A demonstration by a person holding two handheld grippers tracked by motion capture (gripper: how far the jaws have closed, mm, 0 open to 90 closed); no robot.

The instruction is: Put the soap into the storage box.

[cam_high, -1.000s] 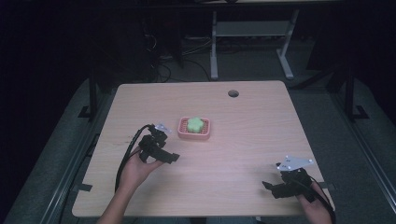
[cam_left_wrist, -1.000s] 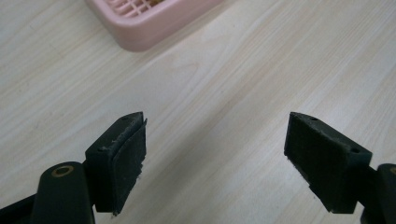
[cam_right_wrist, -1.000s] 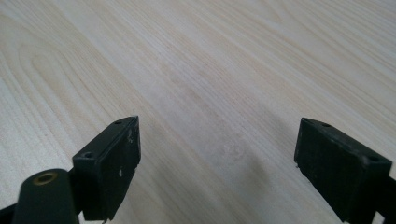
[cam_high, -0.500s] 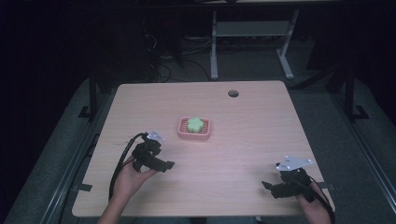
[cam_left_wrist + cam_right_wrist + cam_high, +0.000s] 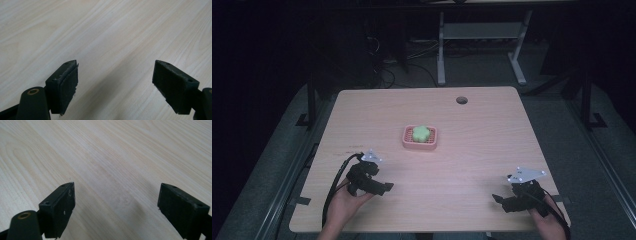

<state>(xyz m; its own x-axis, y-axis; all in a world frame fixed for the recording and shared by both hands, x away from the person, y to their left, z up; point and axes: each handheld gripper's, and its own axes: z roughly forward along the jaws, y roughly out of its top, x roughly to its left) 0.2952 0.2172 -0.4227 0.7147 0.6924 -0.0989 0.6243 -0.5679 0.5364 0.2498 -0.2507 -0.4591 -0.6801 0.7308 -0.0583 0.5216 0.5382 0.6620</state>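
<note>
While both grippers rest low near the table's [image 5: 492, 130] front edge, we note left gripper [image 5: 379, 187] and right gripper [image 5: 501, 201] jaws wide, empty; green object [image 5: 421, 133] sits in pink tray [image 5: 406, 140] mid-table.

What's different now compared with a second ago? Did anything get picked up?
The left gripper drew back from beside the pink tray toward the person's edge of the table, jaws open and empty. Nothing was picked up. The green piece stayed in the tray, and the right gripper kept its place, open.
</note>
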